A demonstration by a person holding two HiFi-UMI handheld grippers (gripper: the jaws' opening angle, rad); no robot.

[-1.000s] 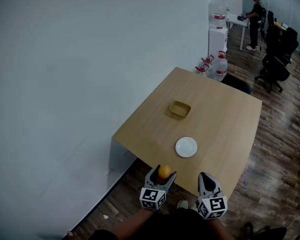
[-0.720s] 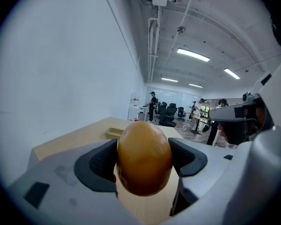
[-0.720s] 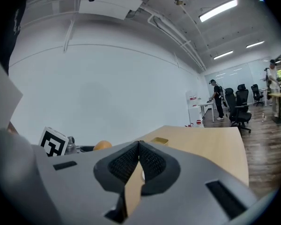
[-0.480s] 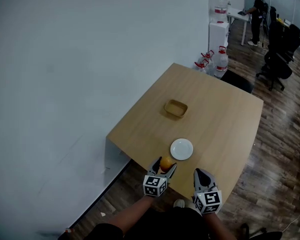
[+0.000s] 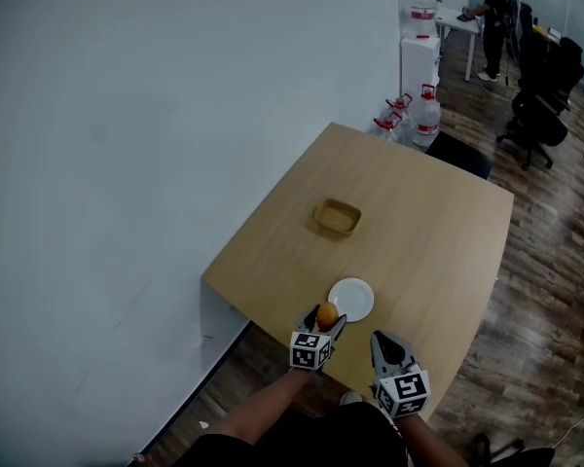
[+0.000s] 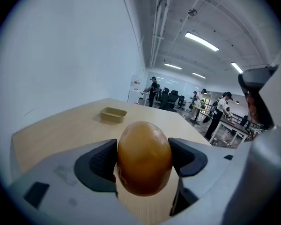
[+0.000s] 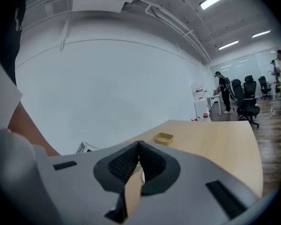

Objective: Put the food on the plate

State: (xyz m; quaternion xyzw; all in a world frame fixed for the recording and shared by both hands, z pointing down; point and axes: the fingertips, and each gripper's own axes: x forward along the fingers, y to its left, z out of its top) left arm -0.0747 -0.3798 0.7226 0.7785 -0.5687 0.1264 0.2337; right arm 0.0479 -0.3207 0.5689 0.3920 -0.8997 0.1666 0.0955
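Orange-brown food (image 5: pixel 327 312): smooth, glossy, egg-shaped; pinched at its widest part, just beside the plate's near-left rim in the head view.
Left gripper (image 5: pixel 326 317): grey plastic body, dark ribbed pads (image 6: pixel 102 159) clamped on the food from both sides; marker cube at the rear, toward the person.
Right gripper (image 5: pixel 383 341): same grey shell, textured black pads pressed flat against each other, closed on itself; held near the table's near edge, right of the plate and apart from it.
Plate (image 5: pixel 351 299): white, round, shallow, matte; lying flat close to the table's near edge.
Table (image 5: pixel 419 222): pale wood-grain top, square, set cornerwise against the wall.
Tray (image 5: pixel 337 217): tan, small, rectangular with rounded corners and a raised rim; farther along the table, well apart from the plate.
Wall (image 5: pixel 127 115): plain white, filling the left side.
Floor (image 5: pixel 555 261): dark wood planks.
Beyond the table: clear water bottles (image 5: pixel 414 115) with red caps, a white dispenser (image 5: pixel 419 61), black office chairs (image 5: pixel 535 105), a person (image 5: pixel 492 17) at a far desk.
In the way: food filling the middle of the left gripper view, covering the plate there.
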